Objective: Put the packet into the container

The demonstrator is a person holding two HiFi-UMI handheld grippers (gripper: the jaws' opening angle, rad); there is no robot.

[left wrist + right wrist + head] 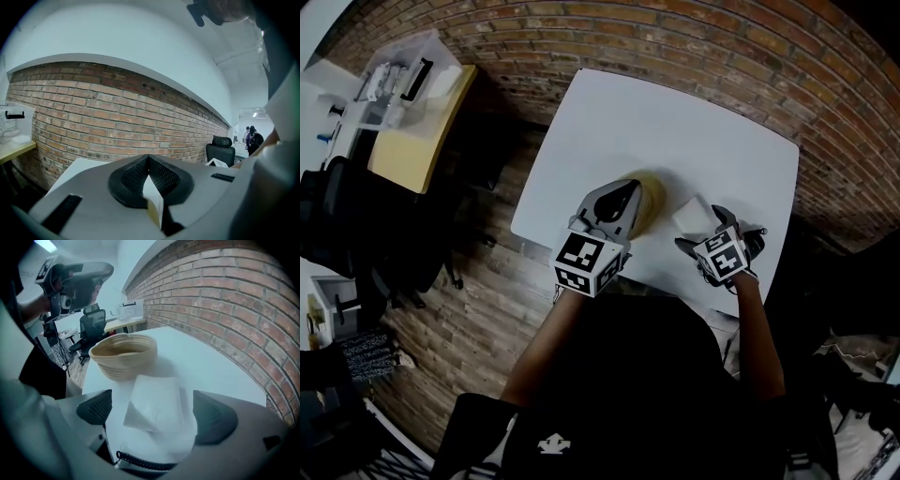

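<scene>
A smooth white matte table (675, 122) stands against a rough red brick wall (117, 117). Near the table's lower edge in the head view sits a round tan woven basket (123, 355), ribbed in coils, open at the top and showing nothing inside in the right gripper view. The flat white square packet (157, 401), soft and slightly puffed with a creased corner, lies on the table at lower centre of the right gripper view, just in front of the basket and apart from it. The right gripper (154, 412), grey plastic with dark textured pads, stands wide open with the packet lying between its jaws; neither pad presses on it. A coiled black cable (145, 462) runs across the bottom of that view. In the head view the packet (694, 214) shows just right of the basket, at the right gripper's tips. The left gripper (149, 176) is held over the basket, its black meshed jaws closed on a thin white slip with a yellowish edge (153, 199), which stands on edge between the pads. Each gripper carries a cube with black-and-white square markers (586, 262).
</scene>
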